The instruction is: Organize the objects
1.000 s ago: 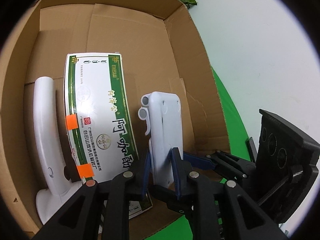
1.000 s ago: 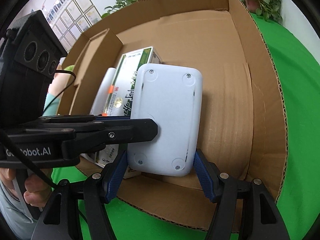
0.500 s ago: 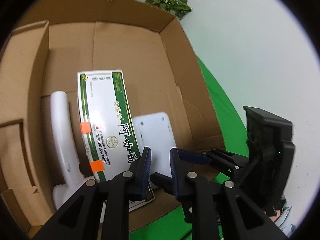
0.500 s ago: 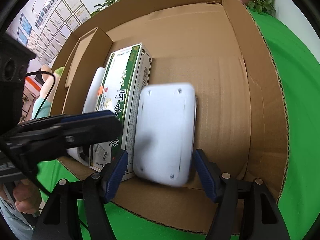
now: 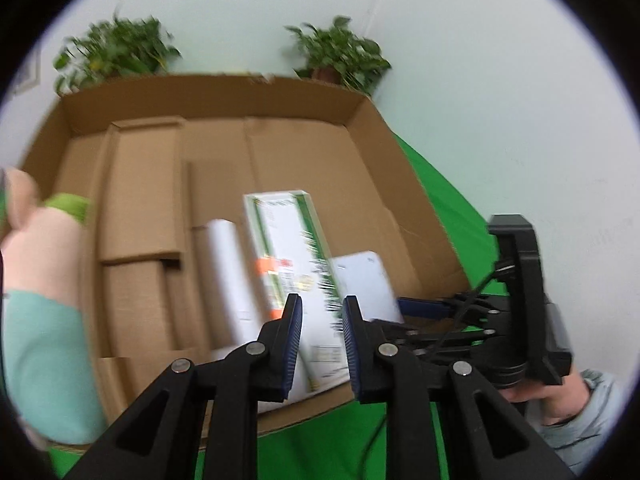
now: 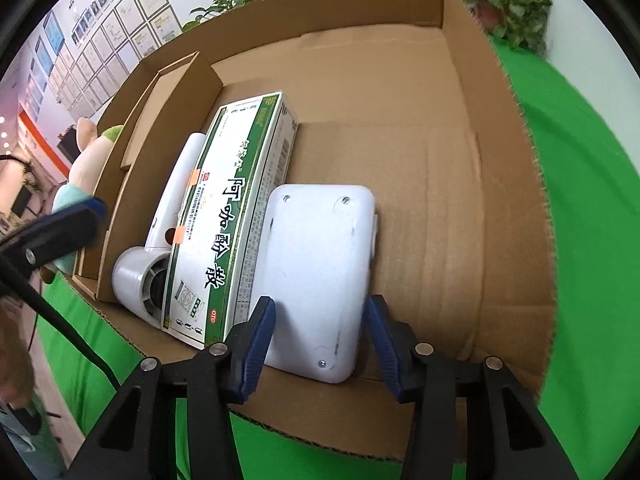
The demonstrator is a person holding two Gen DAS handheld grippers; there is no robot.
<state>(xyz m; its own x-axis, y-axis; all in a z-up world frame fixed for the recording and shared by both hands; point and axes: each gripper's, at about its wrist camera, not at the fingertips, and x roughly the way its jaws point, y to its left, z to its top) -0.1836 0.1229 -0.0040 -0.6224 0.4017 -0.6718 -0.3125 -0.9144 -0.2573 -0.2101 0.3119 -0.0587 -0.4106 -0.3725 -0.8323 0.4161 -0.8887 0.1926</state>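
A white flat device (image 6: 318,276) lies on the floor of an open cardboard box (image 6: 516,184), against a green-and-white medicine carton (image 6: 232,216). A white hair dryer (image 6: 160,240) lies left of the carton. My right gripper (image 6: 318,330) is open, its blue pads either side of the device's near end, not clamping it. My left gripper (image 5: 320,336) is open and empty, raised above the box's near edge. The left wrist view shows the device (image 5: 362,284), carton (image 5: 292,264) and dryer (image 5: 228,272) blurred.
A plush toy (image 5: 36,264) in a teal top sits outside the box's left wall; it also shows in the right wrist view (image 6: 80,168). A cardboard insert (image 5: 140,184) lines the box's left side. Green cloth (image 6: 592,208) covers the table. Potted plants (image 5: 340,52) stand behind.
My left gripper let go of the white device and pulled up and back out of the box. The device tipped down flat beside the carton; my right gripper stays open around it.
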